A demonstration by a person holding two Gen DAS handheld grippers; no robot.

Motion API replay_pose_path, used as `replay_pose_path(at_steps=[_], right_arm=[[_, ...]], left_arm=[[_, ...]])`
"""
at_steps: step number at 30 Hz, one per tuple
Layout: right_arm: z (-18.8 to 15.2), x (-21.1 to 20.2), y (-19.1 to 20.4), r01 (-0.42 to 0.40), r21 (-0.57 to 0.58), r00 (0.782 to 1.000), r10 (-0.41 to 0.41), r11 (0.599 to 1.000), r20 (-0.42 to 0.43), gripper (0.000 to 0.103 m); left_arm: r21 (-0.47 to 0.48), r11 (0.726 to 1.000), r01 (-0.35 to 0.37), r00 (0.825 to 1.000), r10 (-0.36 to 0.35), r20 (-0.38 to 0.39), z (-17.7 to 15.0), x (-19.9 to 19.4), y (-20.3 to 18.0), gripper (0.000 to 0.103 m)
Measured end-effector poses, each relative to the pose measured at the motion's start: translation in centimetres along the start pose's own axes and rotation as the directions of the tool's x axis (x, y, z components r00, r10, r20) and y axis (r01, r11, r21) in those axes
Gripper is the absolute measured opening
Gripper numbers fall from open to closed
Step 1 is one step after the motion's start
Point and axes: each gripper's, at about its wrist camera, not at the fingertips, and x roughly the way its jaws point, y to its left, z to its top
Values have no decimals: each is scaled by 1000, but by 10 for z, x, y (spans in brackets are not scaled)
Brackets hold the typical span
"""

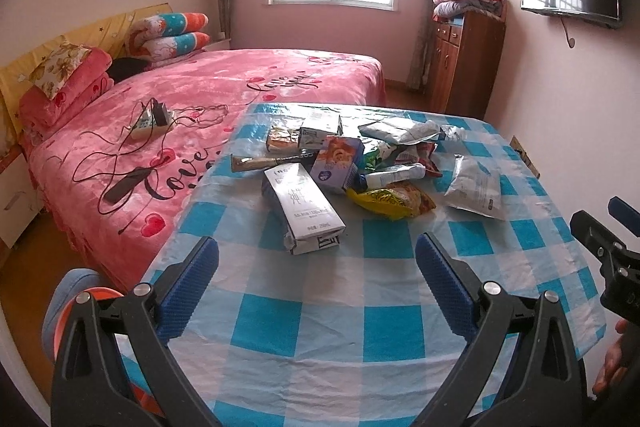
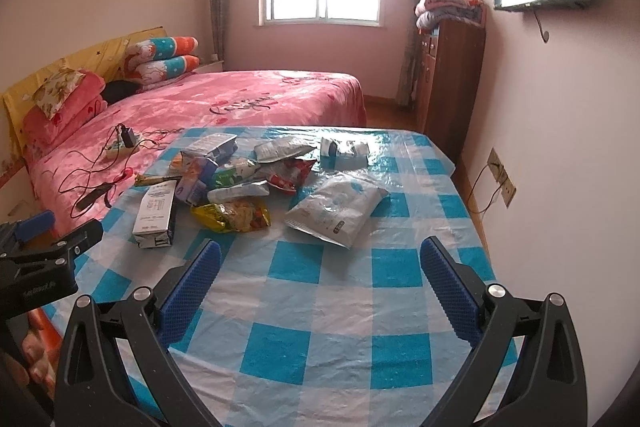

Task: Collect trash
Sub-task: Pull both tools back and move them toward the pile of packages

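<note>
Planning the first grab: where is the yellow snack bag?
In both views the yellow snack bag lies mid-table at the pile's near edge, between the white carton and grey pouch.

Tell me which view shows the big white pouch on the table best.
The right wrist view: the white pouch lies just ahead of the open right gripper, unobstructed, showing its full top face and torn-looking near edge. In the left wrist view the pouch sits far to the right, smaller and more distorted, though still uncovered.
</note>
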Motion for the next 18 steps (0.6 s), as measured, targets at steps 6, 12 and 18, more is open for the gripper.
replay_pose_path(at_steps=[6,12,18], right_arm=[[-1,-5,5,35,-25,999,-35,999,8,99],[-1,-8,8,57,-39,998,-56,998,13,99],[-2,-8,13,76,-61,997,-74,995,24,99]], left_arm=[[-18,1000,10,1000,-10,10,-2,-7,8,99],[-44,999,26,999,-24,36,-4,-14,18,99],[-66,997,34,996,-28,85,-9,-22,30,99]])
